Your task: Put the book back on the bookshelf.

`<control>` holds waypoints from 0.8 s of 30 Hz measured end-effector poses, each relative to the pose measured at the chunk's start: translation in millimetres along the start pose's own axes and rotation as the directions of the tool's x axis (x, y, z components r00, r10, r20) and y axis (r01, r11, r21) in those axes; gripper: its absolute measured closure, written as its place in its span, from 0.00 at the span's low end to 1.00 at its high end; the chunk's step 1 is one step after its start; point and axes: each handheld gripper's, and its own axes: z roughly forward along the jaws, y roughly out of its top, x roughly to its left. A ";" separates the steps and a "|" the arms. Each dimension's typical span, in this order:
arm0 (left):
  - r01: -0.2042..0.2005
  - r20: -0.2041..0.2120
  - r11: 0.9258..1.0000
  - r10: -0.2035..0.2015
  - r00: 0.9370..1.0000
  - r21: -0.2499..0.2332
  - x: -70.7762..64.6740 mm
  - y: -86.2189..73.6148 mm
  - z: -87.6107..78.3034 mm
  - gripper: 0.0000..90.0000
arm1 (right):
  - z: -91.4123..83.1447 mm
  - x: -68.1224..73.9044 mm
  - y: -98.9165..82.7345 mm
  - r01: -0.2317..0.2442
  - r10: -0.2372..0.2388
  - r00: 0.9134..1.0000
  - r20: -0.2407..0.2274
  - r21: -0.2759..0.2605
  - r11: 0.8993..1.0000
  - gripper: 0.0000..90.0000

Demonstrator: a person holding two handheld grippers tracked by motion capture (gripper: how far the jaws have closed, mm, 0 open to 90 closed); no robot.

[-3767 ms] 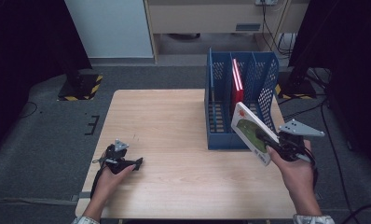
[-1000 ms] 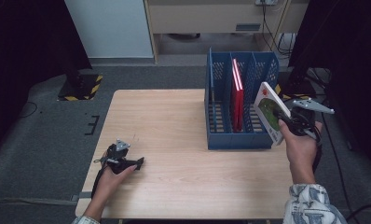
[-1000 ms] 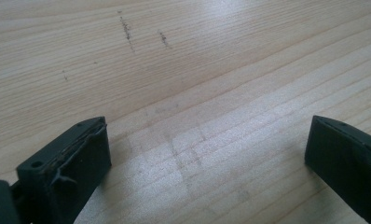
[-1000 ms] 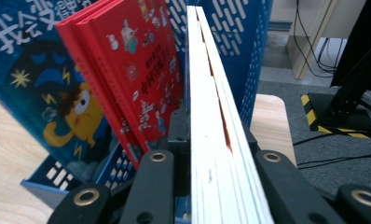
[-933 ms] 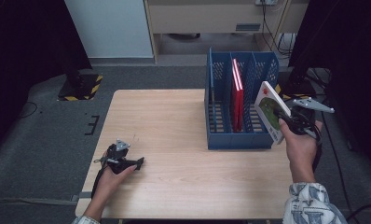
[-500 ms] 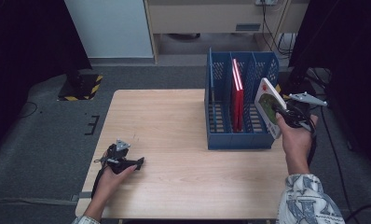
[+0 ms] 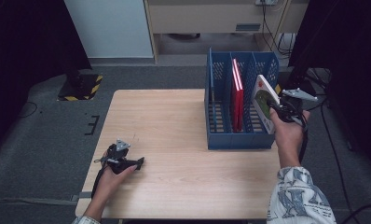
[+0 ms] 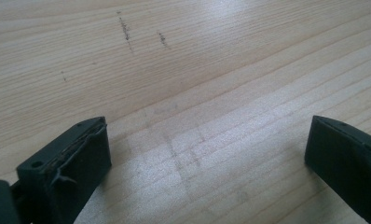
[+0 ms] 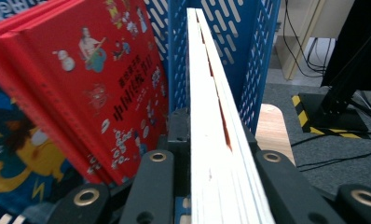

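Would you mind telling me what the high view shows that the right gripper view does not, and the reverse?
High view alone: the whole wooden table, the left gripper resting on it with nothing between its jaws, and the white book's green cover.

Right gripper view alone: the page edges of the white book clamped between the jaws, and the red book's cartoon cover.

Both: the right gripper holding the white book at the blue file rack, red book inside.

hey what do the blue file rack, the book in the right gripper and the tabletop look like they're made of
Blue file rack: likely moulded plastic, matte, with slotted perforated walls.
Book, clamped in the right gripper: paper pages between stiff card covers, judging by the layered white edge; cover finish unclear.
Tabletop: light wood or wood-look laminate, with straight grain lines, a soft sheen and a few scuffs.
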 end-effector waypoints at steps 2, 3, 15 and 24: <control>0.000 0.000 1.000 0.000 1.000 0.000 0.0 0.0 0.0 0.00 | 4.6 -0.3 0.8 -0.006 0.006 1.000 -0.001 0.001 1.000 0.84; 0.000 0.000 1.000 0.000 1.000 0.000 0.0 0.0 0.0 0.00 | 6.8 0.1 1.3 -0.009 0.009 1.000 0.001 0.003 1.000 0.85; 0.002 -0.002 1.000 -0.002 1.000 0.000 -0.3 0.2 0.1 0.00 | 19.0 1.5 3.8 -0.014 0.014 1.000 0.006 0.004 1.000 0.84; 0.004 -0.003 1.000 -0.004 1.000 0.000 -0.7 0.5 0.5 0.00 | 25.7 1.4 2.4 -0.020 0.019 1.000 0.011 0.004 1.000 0.85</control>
